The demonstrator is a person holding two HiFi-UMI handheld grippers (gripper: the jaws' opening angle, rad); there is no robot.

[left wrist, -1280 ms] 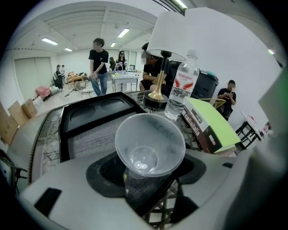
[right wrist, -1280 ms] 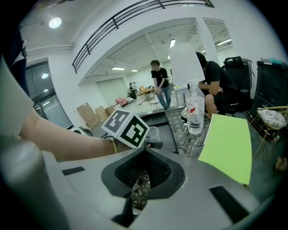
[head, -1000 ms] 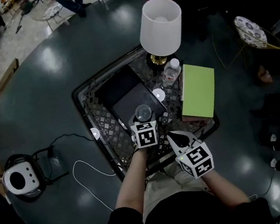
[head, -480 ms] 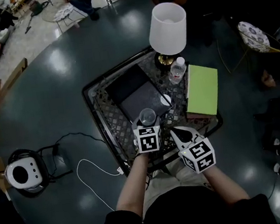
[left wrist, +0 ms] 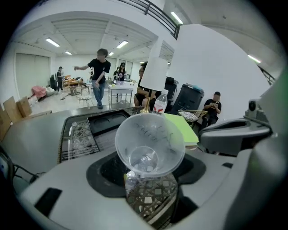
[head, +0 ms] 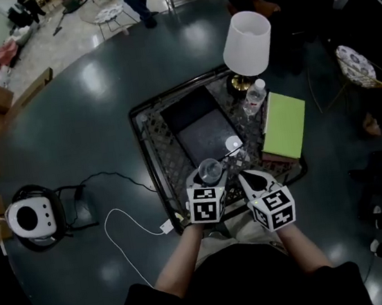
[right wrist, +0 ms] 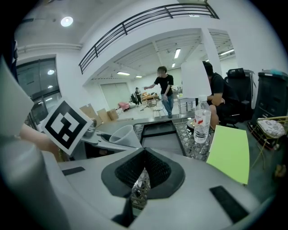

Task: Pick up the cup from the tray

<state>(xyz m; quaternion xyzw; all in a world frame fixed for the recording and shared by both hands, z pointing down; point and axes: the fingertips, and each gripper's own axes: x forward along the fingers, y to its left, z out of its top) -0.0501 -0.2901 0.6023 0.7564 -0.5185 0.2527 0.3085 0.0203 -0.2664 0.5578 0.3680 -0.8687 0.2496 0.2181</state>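
The person wears a black short-sleeved top (head: 241, 296) and light beige shorts or trousers (head: 220, 244). The left gripper (head: 210, 175) and right gripper (head: 246, 177) are 2 matching tools with smooth, light-grey moulded shells, and each carries a white cube (head: 207, 205) printed with bold black square markers. Each shell has a rounded black recess around the jaws holding black pads (right wrist: 131, 171) with a fine ribbed texture, and dark rectangular slots sit in the grey to either side.
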